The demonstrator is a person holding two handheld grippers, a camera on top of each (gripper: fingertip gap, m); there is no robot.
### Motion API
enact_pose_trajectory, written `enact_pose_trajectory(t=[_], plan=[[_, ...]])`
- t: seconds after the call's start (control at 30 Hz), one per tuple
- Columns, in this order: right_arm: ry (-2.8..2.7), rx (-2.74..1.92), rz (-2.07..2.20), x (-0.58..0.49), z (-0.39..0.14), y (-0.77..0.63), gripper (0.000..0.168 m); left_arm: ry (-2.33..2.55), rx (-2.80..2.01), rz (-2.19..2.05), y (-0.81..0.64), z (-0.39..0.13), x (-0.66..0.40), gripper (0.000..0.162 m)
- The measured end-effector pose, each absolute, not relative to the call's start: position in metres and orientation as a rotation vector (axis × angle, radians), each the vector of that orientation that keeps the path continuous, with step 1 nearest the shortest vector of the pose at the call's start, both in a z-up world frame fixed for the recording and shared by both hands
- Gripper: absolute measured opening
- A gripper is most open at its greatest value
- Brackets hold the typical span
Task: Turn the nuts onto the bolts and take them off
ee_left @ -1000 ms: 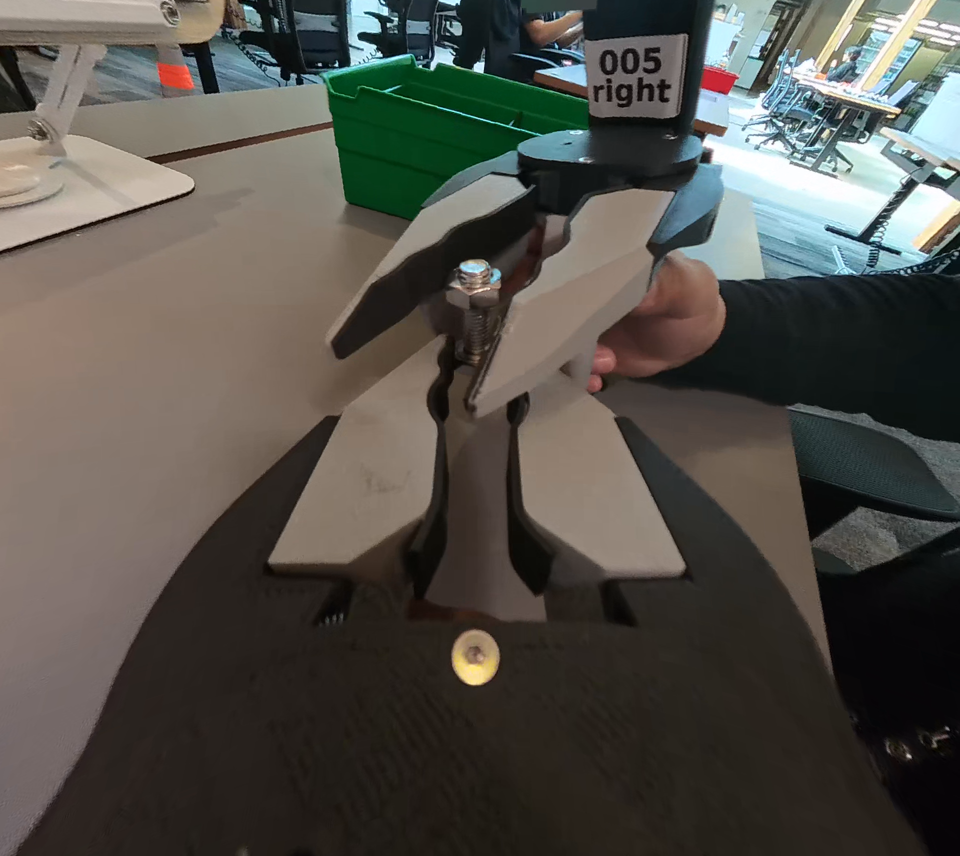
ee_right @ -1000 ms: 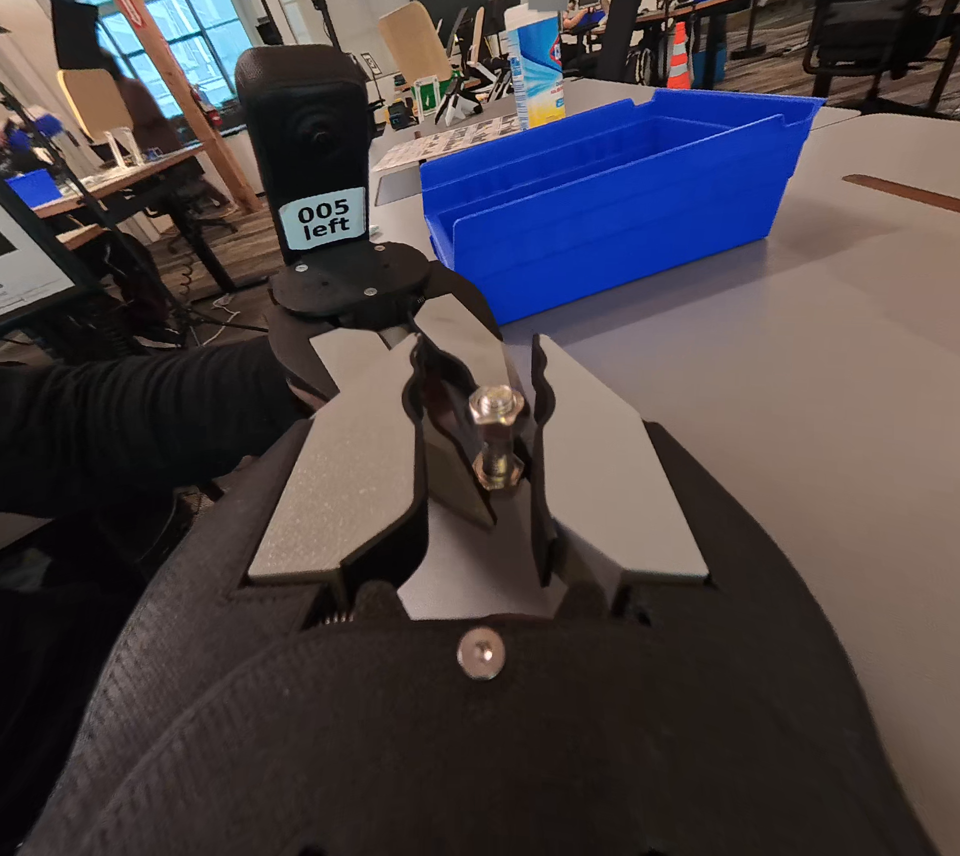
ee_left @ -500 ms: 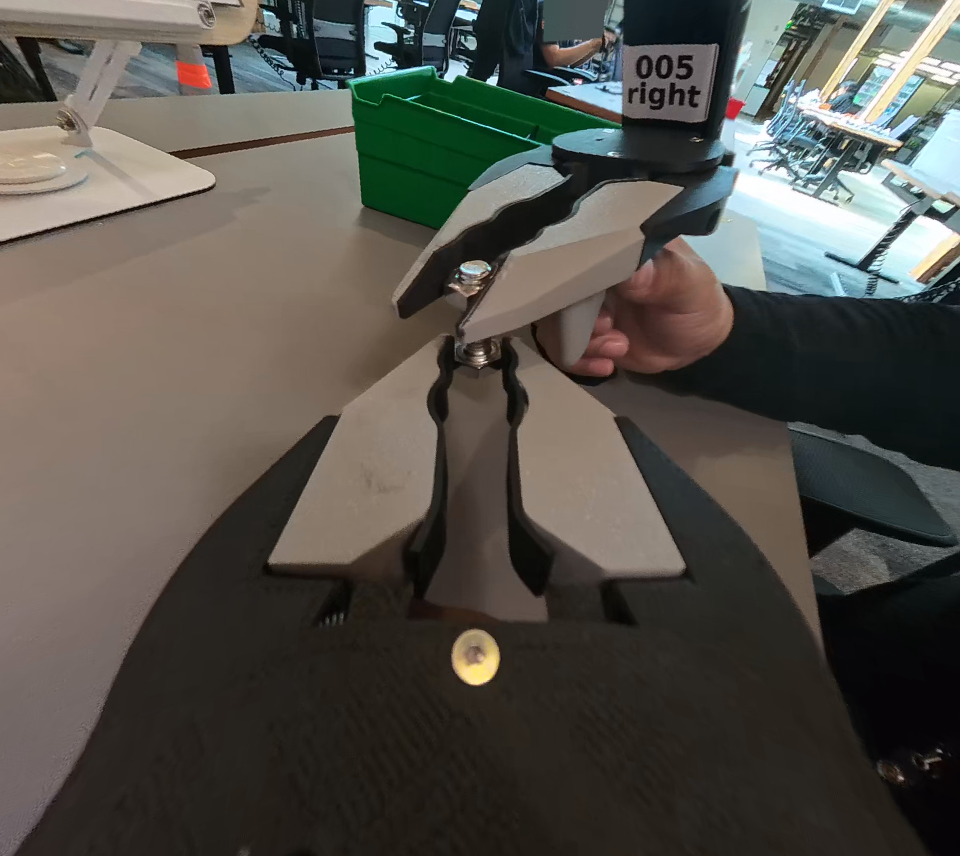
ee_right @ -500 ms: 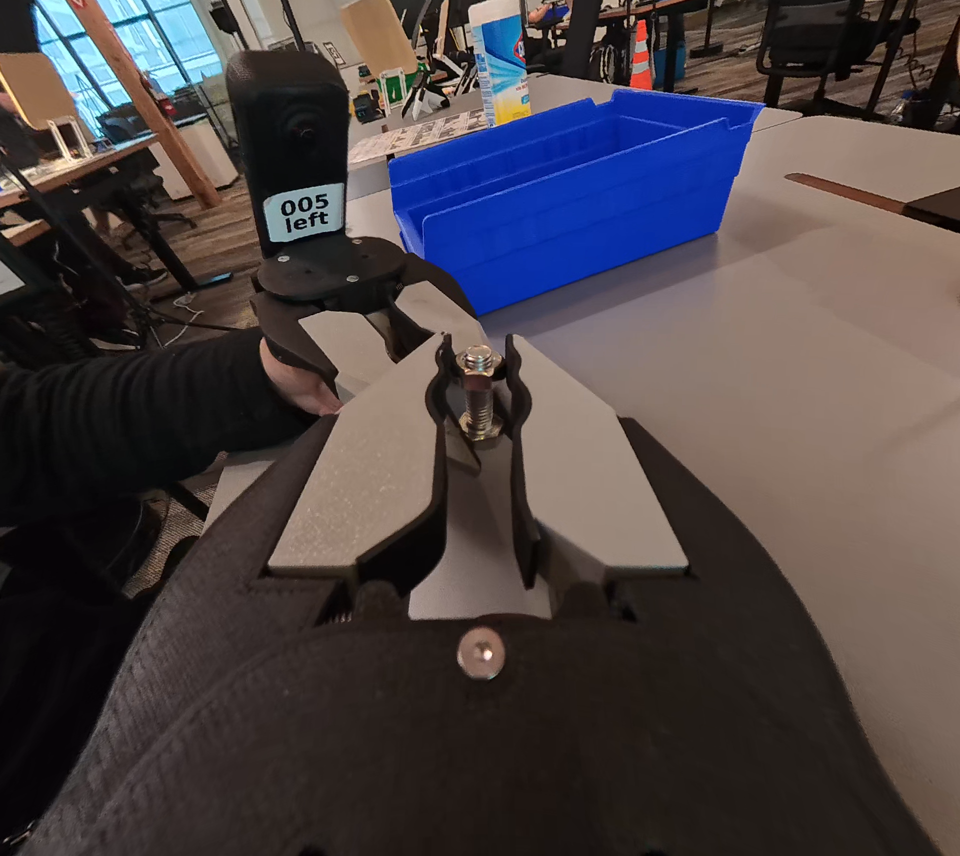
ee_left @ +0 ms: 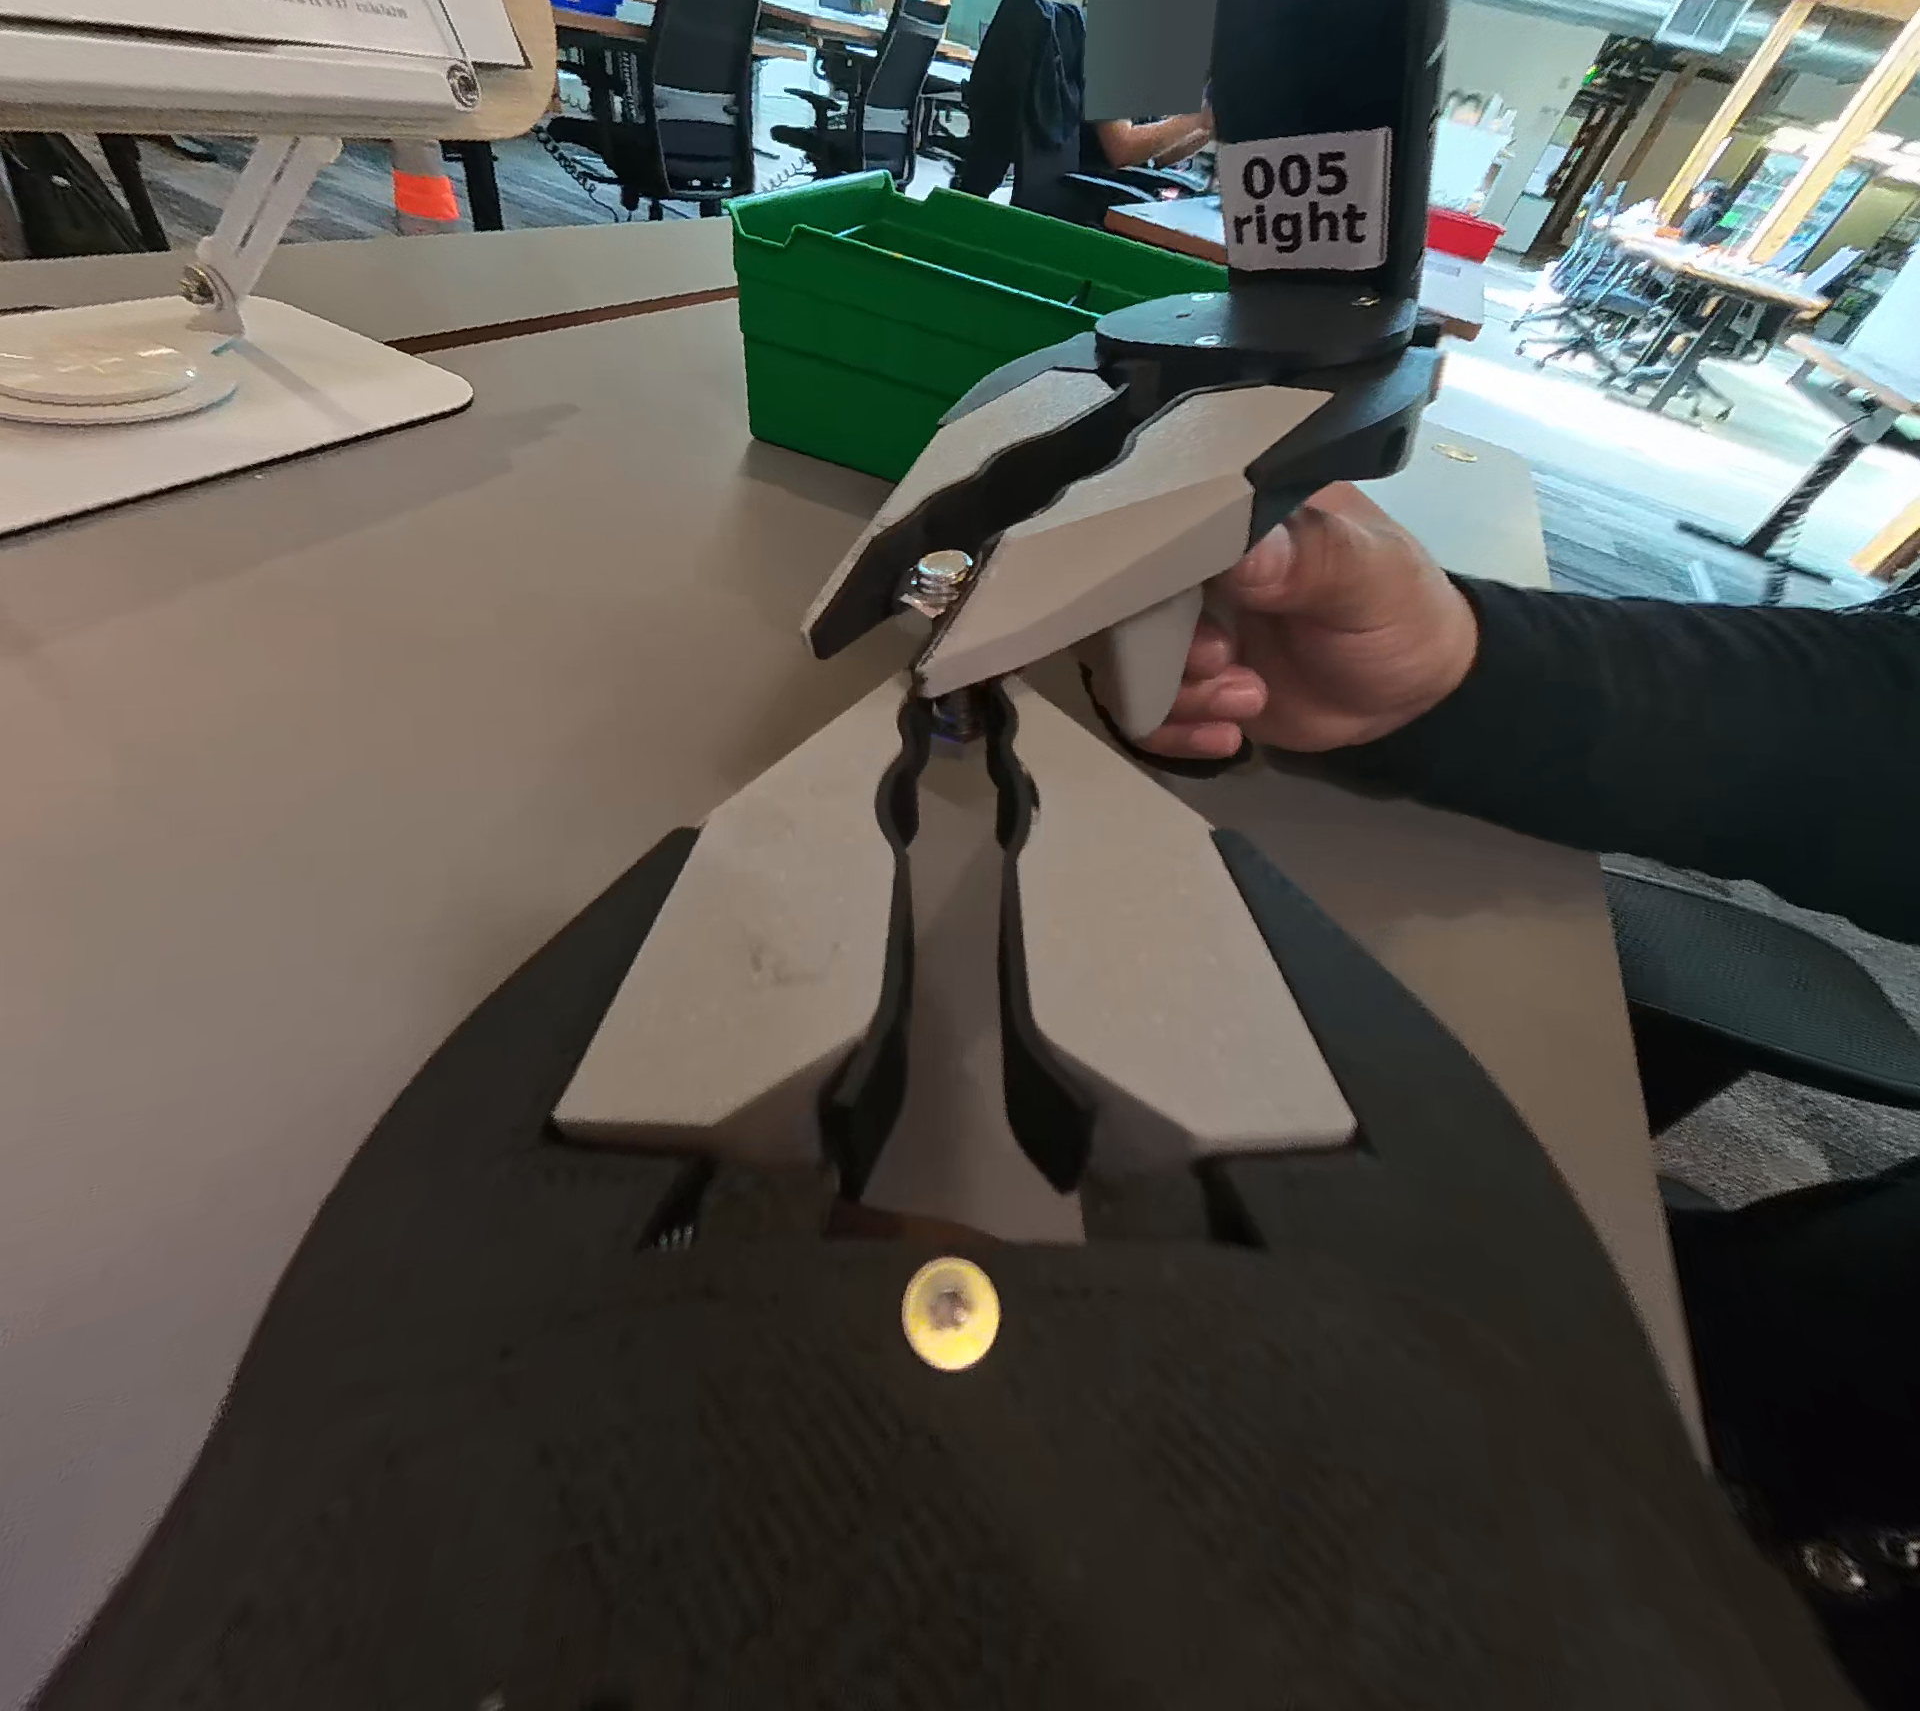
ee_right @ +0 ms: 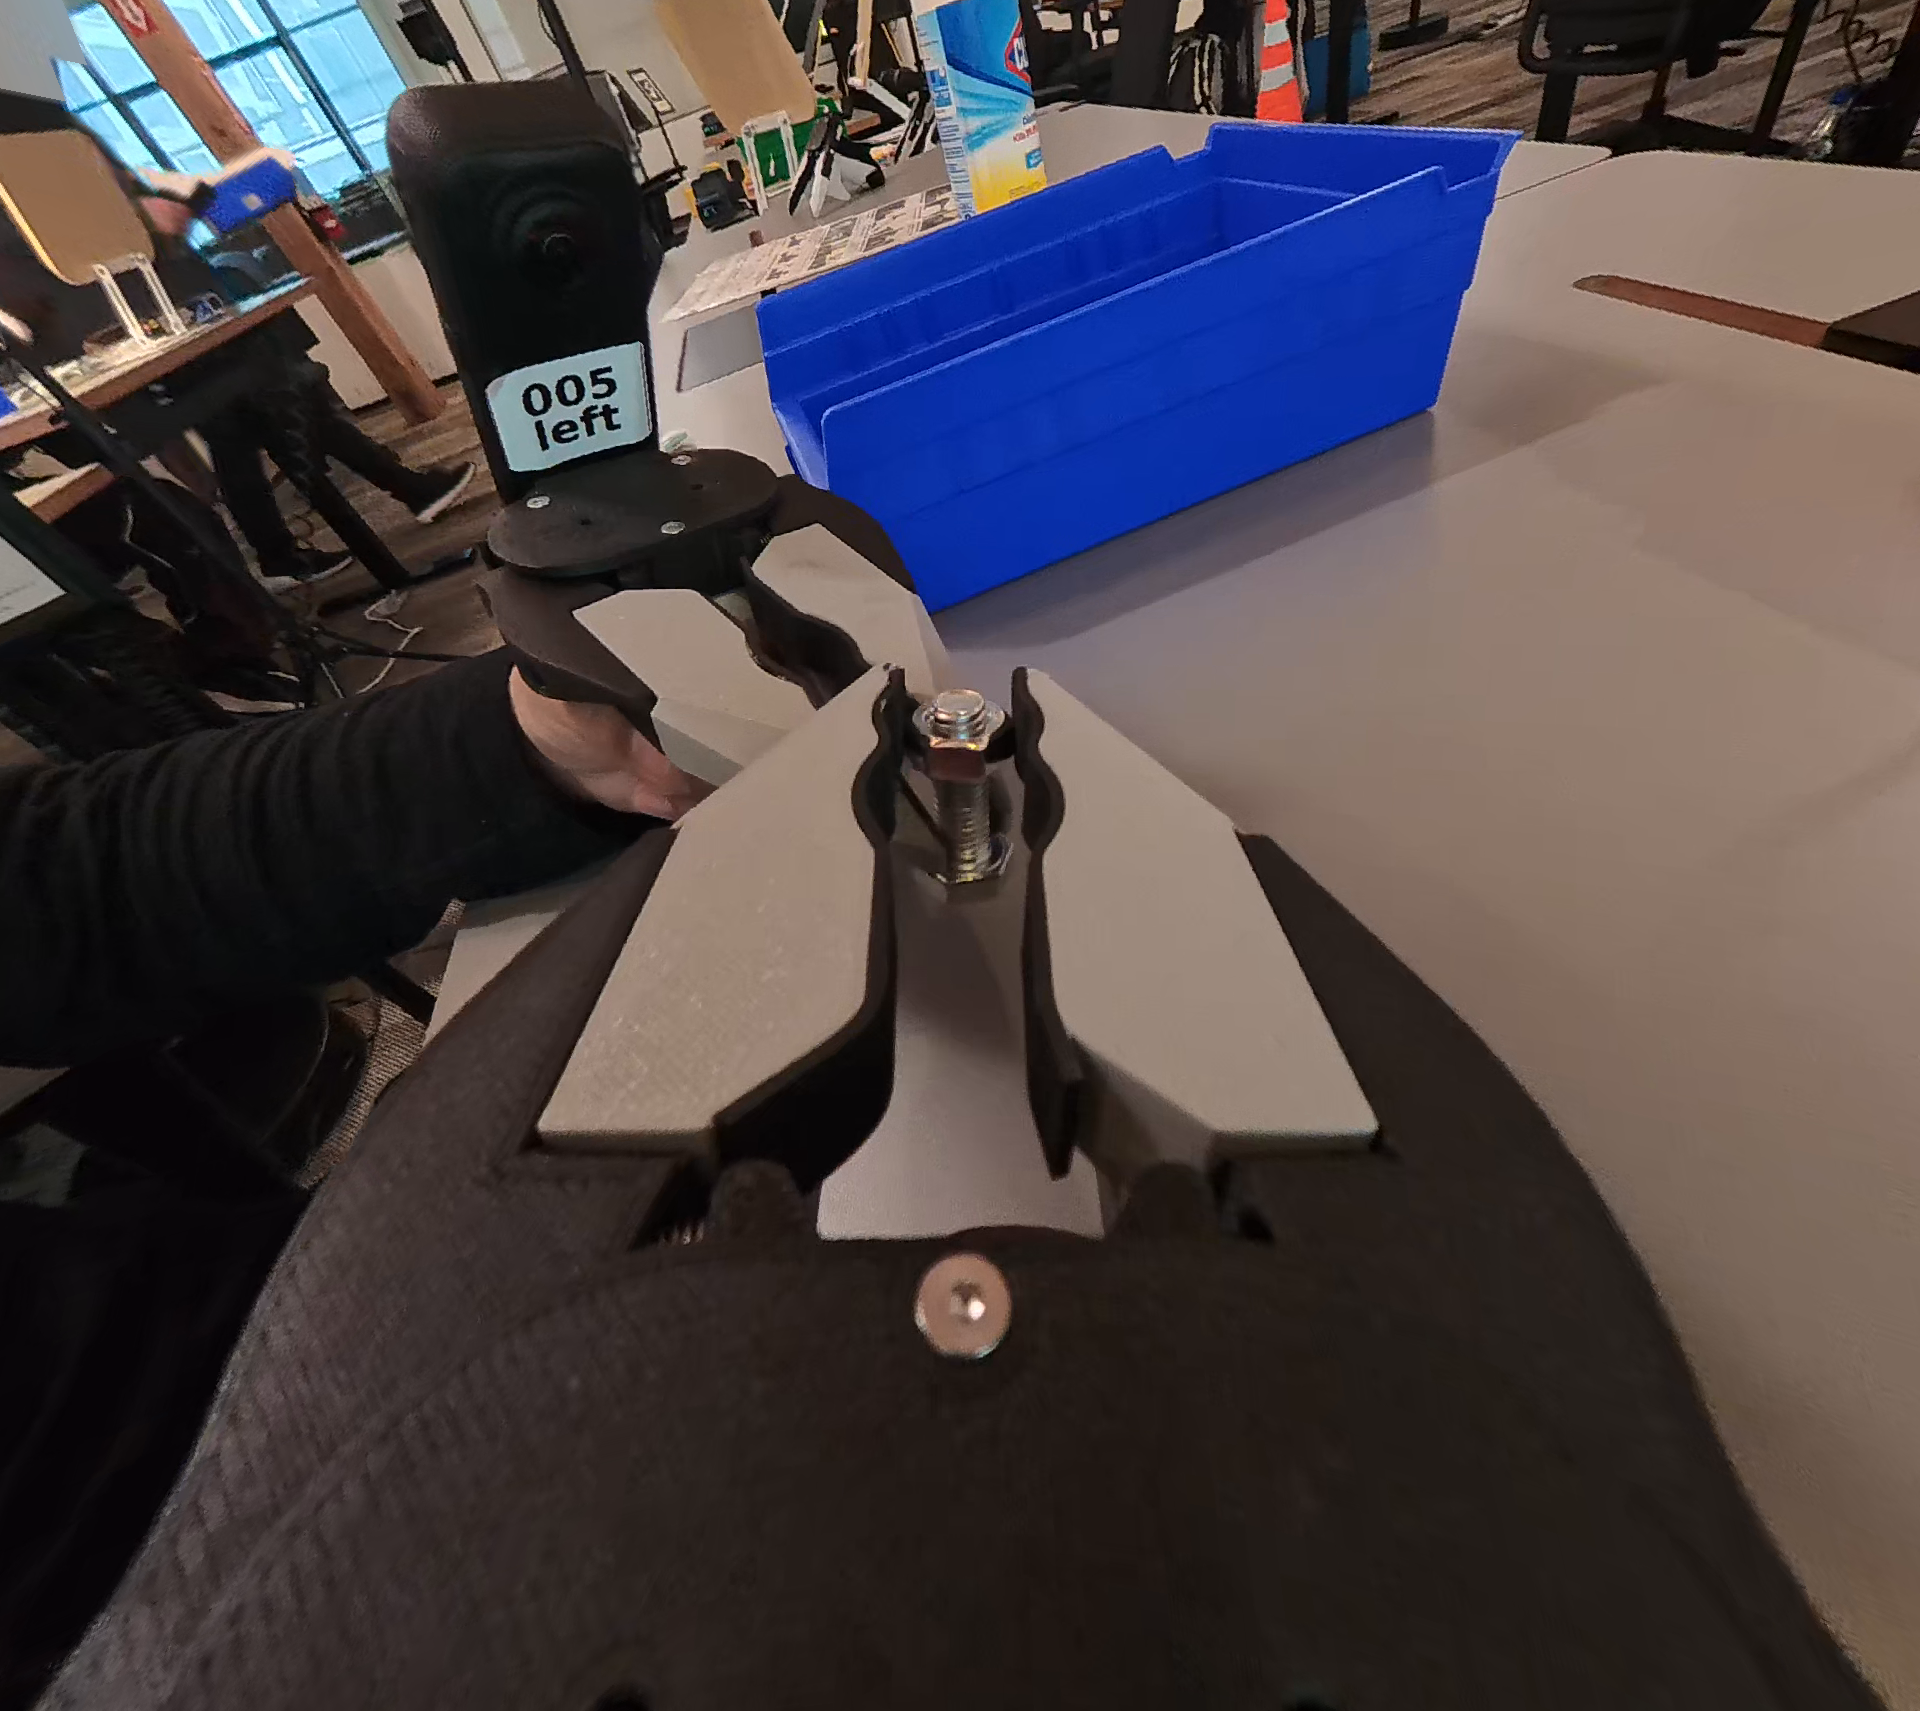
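So the bolt is standing upright in mid-air above the grey bench, pinched between both tools. The left tool is clamped on the bolt's lower end (its tips are mostly hidden behind the other tool in the left wrist view, but the jaws are drawn in tight around the shank). The right tool comes in from above and is closed on the nut, which sits up near the top of the bolt with only a thread or so poking out over it.

Progress-wise, I'd say the nut is threaded on but barely: there's a long run of bare thread below it down to the bolt's bottom end. Whether it's going on or coming off, I can't tell from this alone. Either way, plenty of turning is left.

Past the bolt in the right wrist view is a blue bin, and beyond the bolt in the left wrist view a green bin. No other bolts or nuts show.
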State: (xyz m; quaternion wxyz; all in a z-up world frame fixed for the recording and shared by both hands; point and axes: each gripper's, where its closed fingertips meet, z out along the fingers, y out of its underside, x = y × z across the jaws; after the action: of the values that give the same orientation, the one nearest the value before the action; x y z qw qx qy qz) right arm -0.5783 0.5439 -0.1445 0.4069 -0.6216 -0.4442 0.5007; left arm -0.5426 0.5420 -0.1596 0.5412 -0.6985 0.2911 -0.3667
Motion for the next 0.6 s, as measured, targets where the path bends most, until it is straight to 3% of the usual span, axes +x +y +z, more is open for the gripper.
enact_pose_trajectory(t=[0.6], plan=[[-1.057,-1.544,1.256,-0.572,-0.138,0.554,0.028,0.640,-1.666,-0.747,0.555,-0.160,-0.556,0.006]])
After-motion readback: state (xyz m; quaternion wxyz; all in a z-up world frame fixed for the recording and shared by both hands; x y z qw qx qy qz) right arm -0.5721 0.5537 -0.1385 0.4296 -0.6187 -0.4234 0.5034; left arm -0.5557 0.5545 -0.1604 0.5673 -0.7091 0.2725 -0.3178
